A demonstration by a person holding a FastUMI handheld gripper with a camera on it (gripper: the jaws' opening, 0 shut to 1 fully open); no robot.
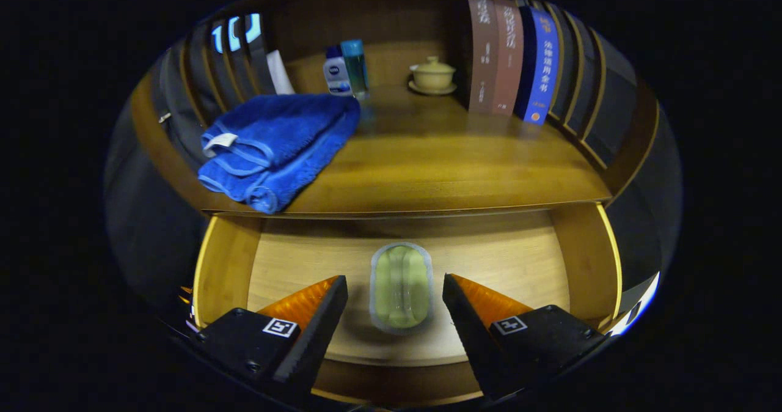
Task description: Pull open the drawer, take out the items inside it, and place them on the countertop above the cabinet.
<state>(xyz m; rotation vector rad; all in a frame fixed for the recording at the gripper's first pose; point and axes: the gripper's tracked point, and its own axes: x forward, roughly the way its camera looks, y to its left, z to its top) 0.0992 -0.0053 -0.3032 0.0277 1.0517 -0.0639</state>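
Observation:
The wooden drawer point(226, 265) stands pulled open below the countertop point(440, 167). On its pale floor lies a green oblong item with a clear rim point(401, 286), lengthwise between my two fingers. My gripper point(395, 290) is open above the drawer, its black and orange fingers point(317, 314) on either side of the green item with a gap to each. A folded blue towel point(278, 146) rests on the countertop's left part, one corner hanging over the front edge.
At the back of the countertop stand two small bottles point(345, 68) and a lidded yellow cup on a saucer point(432, 74). A row of books point(513, 57) lines the right back. Dark slatted panels close both sides.

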